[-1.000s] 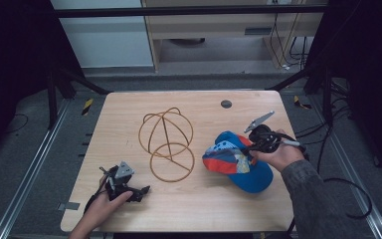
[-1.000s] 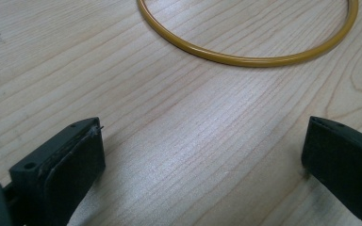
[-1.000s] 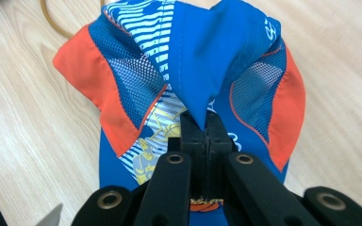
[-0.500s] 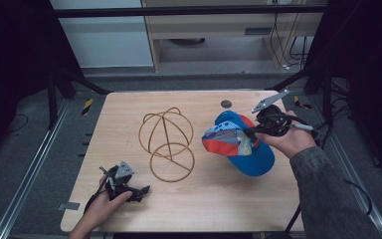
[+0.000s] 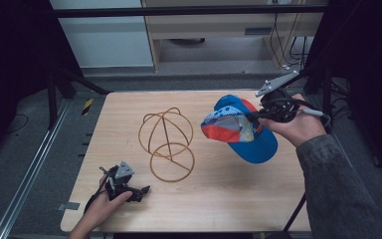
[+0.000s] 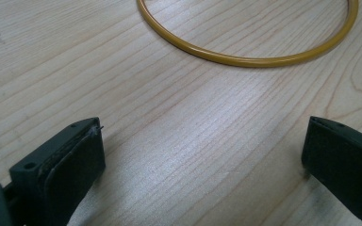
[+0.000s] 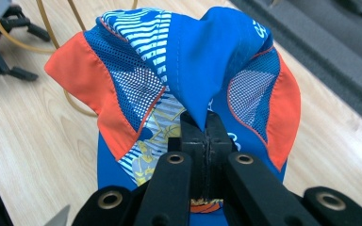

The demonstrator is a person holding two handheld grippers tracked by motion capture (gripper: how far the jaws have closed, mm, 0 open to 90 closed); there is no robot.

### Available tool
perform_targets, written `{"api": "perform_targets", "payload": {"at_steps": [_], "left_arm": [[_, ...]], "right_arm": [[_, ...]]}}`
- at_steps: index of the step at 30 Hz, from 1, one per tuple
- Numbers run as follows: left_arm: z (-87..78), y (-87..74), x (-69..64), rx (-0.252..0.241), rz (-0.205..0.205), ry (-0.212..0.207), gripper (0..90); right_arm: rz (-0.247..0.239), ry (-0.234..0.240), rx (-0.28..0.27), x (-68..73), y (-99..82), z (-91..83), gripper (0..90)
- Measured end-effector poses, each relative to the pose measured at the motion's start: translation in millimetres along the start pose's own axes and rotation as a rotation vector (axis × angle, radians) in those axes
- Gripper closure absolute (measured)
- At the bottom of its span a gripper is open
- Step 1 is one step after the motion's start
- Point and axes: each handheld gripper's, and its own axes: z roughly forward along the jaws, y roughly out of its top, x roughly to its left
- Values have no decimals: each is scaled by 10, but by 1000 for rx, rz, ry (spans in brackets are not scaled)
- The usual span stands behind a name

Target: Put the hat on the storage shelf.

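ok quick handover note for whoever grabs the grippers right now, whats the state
Right gripper: jaws shut on a fold of the blue, orange and striped fabric cap, held off the table on the right side.
Left gripper: jaws open with nothing between them, resting on the light wooden table near its front left corner, short of the stand's base ring.
Yellow wire dome-shaped hat stand: upright at the table's middle, bare.
Done: cap gripped and up in the air.
Left: probably bring the cap over the stand and set it on the dome; the left gripper could steady the base ring.

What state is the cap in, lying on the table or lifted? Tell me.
Lifted: the right tool pinches the cap, which hangs above the table.
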Motion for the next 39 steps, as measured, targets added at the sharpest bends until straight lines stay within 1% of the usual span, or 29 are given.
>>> {"api": "perform_targets", "payload": {"at_steps": [2, 3, 7, 8, 9, 10, 12, 13, 14, 15, 16, 17, 18, 19, 21, 23, 24, 25, 27, 30, 33, 35, 36, 38, 39], "left_arm": [[0, 0, 0, 0, 0, 0, 0], [0, 0, 0, 1, 0, 0, 0], [2, 1, 0, -1, -1, -1, 0], [2, 2, 1, -1, -1, -2, 0], [2, 1, -1, -1, -2, -1, 0], [2, 1, -1, -1, -2, -1, 0], [2, 2, 0, -1, -1, -1, 0], [2, 2, 0, 0, -1, -1, 0], [2, 2, 0, 0, -1, -1, 0], [2, 2, 0, 0, -1, -1, 0], [2, 2, 0, -1, -1, -1, 0], [3, 2, 0, -1, -1, -2, 0], [3, 3, 0, 0, -1, -1, 0], [3, 3, 0, 0, -1, -1, 0], [3, 3, 0, 0, -1, -1, 0], [3, 3, 0, 0, -1, 0, 0], [3, 3, 1, 0, 1, 1, 0], [3, 3, 1, 0, 1, 1, 0], [3, 3, 1, 0, 1, 1, 0], [4, 3, 0, -1, 0, 2, 0], [8, 7, 1, -1, 0, 2, 0], [8, 8, 1, -1, 0, 2, 0], [8, 8, 1, -1, 0, 2, 0], [10, 8, 1, -2, -1, 2, 0], [10, 8, 1, -2, -1, 2, 0]], "right_arm": [[-3, 1, -6, 4, 35, -19, 900], [-11, -5, -19, 18, 119, -61, 900], [-38, -12, -57, 56, 322, -149, 900], [-38, -12, -57, 56, 322, -149, 900], [-46, -13, -71, 71, 428, -180, 900], [-46, -13, -71, 71, 428, -180, 900], [-59, -15, -80, 94, 536, -197, 900], [-73, -14, -90, 131, 639, -208, 900], [-73, -14, -90, 131, 639, -208, 900], [-87, -12, -99, 178, 732, -199, 900], [-87, -12, -99, 178, 732, -199, 900], [-102, -2, -105, 225, 818, -168, 900], [-111, 3, -104, 249, 860, -146, 900], [-111, 3, -104, 249, 860, -146, 900], [-132, 14, -99, 318, 977, -63, 900], [-138, 18, -98, 345, 1011, -33, 900], [-153, 26, -97, 409, 1072, 30, 900], [-162, 31, -96, 439, 1101, 58, 900], [-168, 38, -98, 464, 1129, 82, 900], [-182, 60, -99, 532, 1258, 151, 900], [-199, 68, -87, 594, 1360, 230, 900], [-211, 80, -91, 647, 1418, 292, 900], [-211, 80, -91, 647, 1418, 292, 900], [-226, 88, -84, 699, 1476, 355, 900], [-238, 97, -79, 739, 1533, 408, 900]]}}
